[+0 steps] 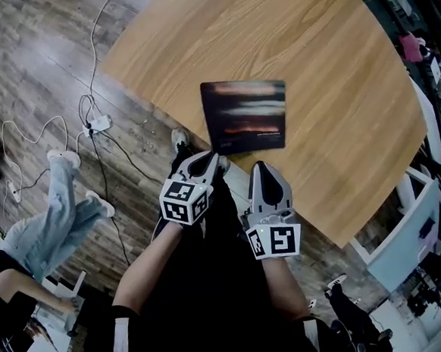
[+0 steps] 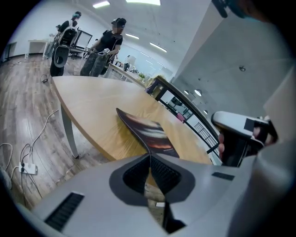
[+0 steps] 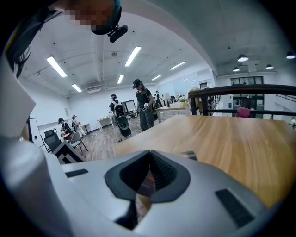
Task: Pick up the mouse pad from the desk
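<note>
Now the left gripper (image 2: 149, 156) jaws clamp the mouse pad (image 1: 244, 114) corner; right gripper (image 3: 149, 155) jaws closed, empty.

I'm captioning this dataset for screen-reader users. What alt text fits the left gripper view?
The left gripper is shut on the near edge of a dark, striped mouse pad, which curves up toward the jaws from a light wooden desk. People stand in the background.

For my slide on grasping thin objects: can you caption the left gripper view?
Left gripper, jaws shut on an edge of the mouse pad, holds it tilted up from the wooden desk.
</note>
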Demonstrator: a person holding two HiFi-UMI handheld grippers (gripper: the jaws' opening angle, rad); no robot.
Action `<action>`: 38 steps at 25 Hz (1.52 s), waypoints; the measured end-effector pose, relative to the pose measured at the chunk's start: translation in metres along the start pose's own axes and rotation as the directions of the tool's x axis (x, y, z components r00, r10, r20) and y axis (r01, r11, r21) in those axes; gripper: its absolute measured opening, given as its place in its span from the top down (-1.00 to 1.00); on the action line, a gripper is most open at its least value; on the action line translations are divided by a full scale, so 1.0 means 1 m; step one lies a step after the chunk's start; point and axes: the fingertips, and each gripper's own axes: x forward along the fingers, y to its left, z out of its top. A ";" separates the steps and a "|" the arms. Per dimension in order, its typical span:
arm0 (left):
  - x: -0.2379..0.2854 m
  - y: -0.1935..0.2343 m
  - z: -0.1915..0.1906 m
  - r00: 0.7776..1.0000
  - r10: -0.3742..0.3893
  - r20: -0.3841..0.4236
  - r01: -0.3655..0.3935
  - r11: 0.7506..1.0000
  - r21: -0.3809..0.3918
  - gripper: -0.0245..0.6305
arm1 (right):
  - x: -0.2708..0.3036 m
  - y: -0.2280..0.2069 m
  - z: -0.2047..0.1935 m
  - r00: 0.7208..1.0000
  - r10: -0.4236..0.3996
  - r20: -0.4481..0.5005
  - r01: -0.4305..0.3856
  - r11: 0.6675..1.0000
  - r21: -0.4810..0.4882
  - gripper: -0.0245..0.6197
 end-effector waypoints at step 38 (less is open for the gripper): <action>-0.065 -0.071 0.105 0.984 -0.071 0.162 0.040 0.982 0.186 0.84 | -0.033 0.001 0.068 0.994 -0.016 0.106 0.013 1.000 0.026 0.83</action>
